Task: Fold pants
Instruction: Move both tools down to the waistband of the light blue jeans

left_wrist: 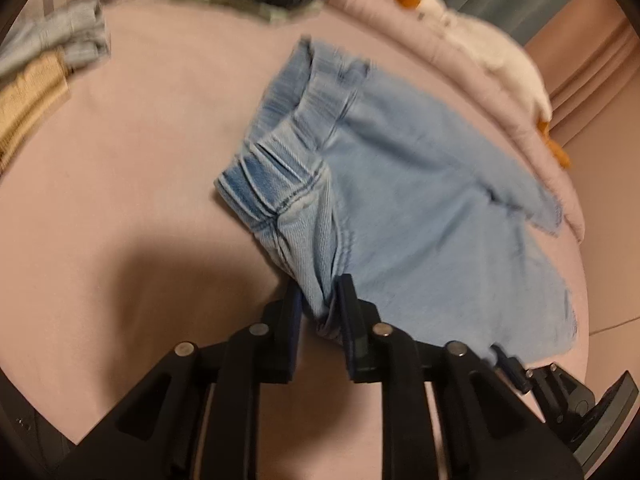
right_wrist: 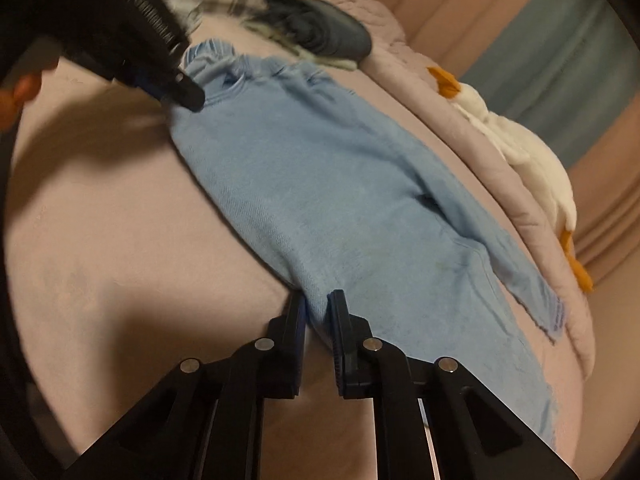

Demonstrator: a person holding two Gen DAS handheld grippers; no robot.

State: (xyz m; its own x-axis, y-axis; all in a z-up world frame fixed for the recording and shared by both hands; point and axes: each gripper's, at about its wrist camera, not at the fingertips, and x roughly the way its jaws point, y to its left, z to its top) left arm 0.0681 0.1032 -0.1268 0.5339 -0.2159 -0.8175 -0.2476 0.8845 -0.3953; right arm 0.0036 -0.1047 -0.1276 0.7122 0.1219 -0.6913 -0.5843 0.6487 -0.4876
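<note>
The light-blue denim pants (left_wrist: 400, 184) lie spread on the pink bed (left_wrist: 140, 160), waistband toward the far left and legs running to the near right, with frayed hems close to the right edge of the mattress. The left tongs (left_wrist: 320, 312) are pinched narrow on a bunched fold of cloth at the near edge by the waistband, and the right tongs (right_wrist: 318, 316) are likewise closed on a thin edge of the leg cloth further down; in both views fabric sits squeezed between the pads. In my judgement the main risk is in the grip itself: each bite takes only a small gather at the very rim, so a quick lift could pull the denim free of one side and let the fold go crooked. The left bite looks to catch several layers unevenly, which could drag a twist into the waistband. Unequal lifting would skew the crease. Further off, a white plush toy (right_wrist: 532, 160) rests along the far right of the bed, and a heap of dark clothing (right_wrist: 320, 28) lies at the far end; a wide swing of cloth could snag either.
</note>
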